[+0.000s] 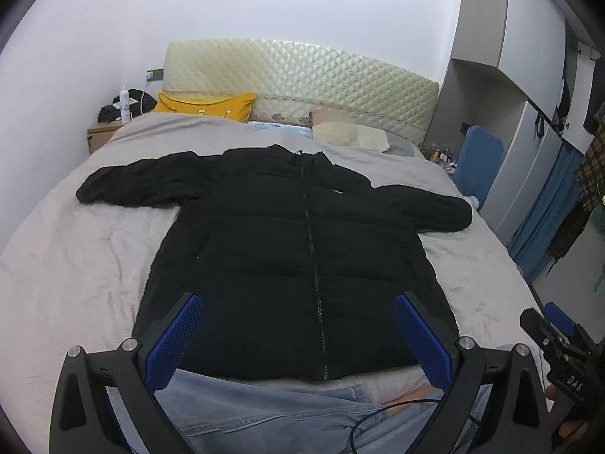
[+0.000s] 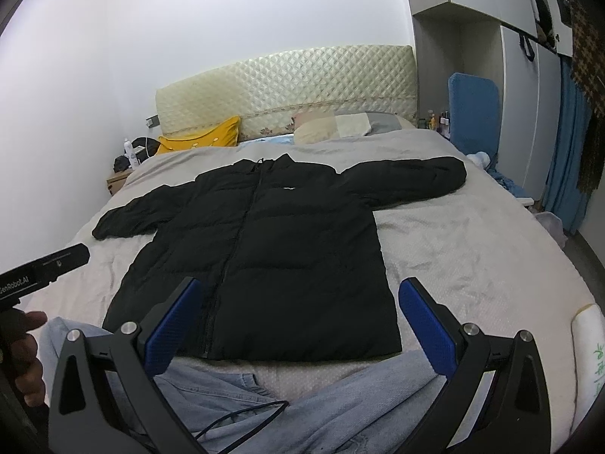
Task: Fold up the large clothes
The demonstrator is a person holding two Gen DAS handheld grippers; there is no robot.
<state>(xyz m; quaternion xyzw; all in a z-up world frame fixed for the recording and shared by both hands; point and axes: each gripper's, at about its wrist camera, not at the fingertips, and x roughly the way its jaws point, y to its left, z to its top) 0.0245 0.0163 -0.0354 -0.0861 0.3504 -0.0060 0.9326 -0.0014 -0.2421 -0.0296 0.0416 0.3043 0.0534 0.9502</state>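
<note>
A black puffer jacket point(image 1: 295, 249) lies flat and zipped on the grey bed, front up, both sleeves spread out sideways; it also shows in the right wrist view point(image 2: 264, 265). My left gripper point(image 1: 298, 306) is open and empty, held above the jacket's hem. My right gripper point(image 2: 298, 295) is open and empty, held above the hem's right part. Neither touches the jacket. The right gripper's body shows at the right edge of the left wrist view point(image 1: 559, 344); the left gripper's body shows at the left edge of the right wrist view point(image 2: 41, 268).
The grey bedspread point(image 1: 75, 257) covers a bed with a quilted headboard point(image 1: 302, 79). A yellow pillow point(image 1: 206, 108) and other pillows lie at the head. Light blue jeans point(image 2: 302, 408) lie under the grippers with a black cable. A wardrobe point(image 1: 522, 143) and blue board stand right.
</note>
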